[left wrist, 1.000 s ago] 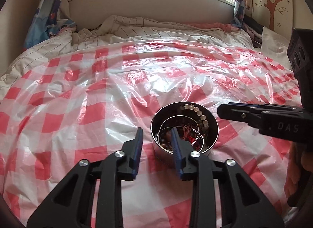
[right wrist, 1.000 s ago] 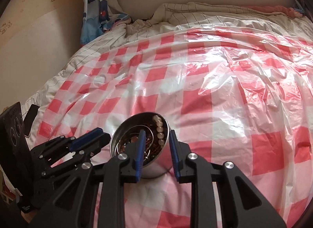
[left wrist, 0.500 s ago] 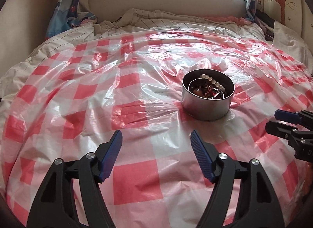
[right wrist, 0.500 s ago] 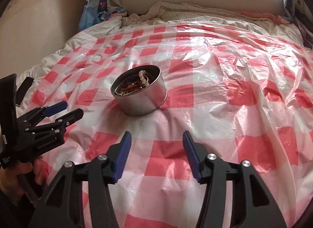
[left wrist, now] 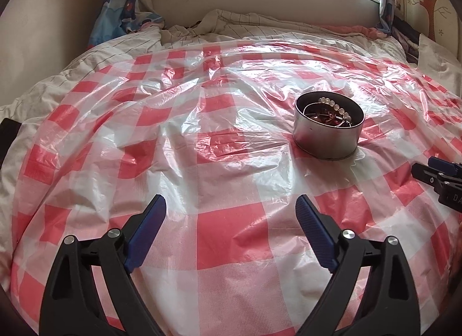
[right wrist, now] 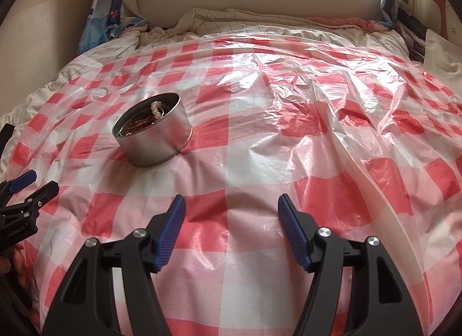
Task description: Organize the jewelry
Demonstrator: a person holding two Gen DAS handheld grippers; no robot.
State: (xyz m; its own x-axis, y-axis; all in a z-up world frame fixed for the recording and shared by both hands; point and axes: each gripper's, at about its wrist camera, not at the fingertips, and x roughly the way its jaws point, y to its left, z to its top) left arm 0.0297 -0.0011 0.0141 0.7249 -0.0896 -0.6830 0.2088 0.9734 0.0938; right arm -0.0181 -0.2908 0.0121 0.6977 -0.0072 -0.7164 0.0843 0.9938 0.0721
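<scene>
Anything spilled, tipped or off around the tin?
Nothing spilled. The round metal tin stands upright on the crumpled checked plastic sheet, with the pearl beads and the tangle of other jewelry inside. No pieces show on the sheet. Left gripper and right gripper are open, empty, clear of it.

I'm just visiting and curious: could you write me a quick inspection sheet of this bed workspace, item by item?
Surface: red-and-white checked plastic sheet, crinkled, spread over the bed.
Job's things: round metal tin standing upright, holding a pearl bead strand and tangled jewelry.
Clutter: nothing seen on the sheet.
Grippers: left claw and right claw both empty, jaws just opened wide, short of the tin.
Cables: nothing seen.
Surroundings: rumpled striped quilt, window, blue cartoon curtain, tree wall sticker.
</scene>
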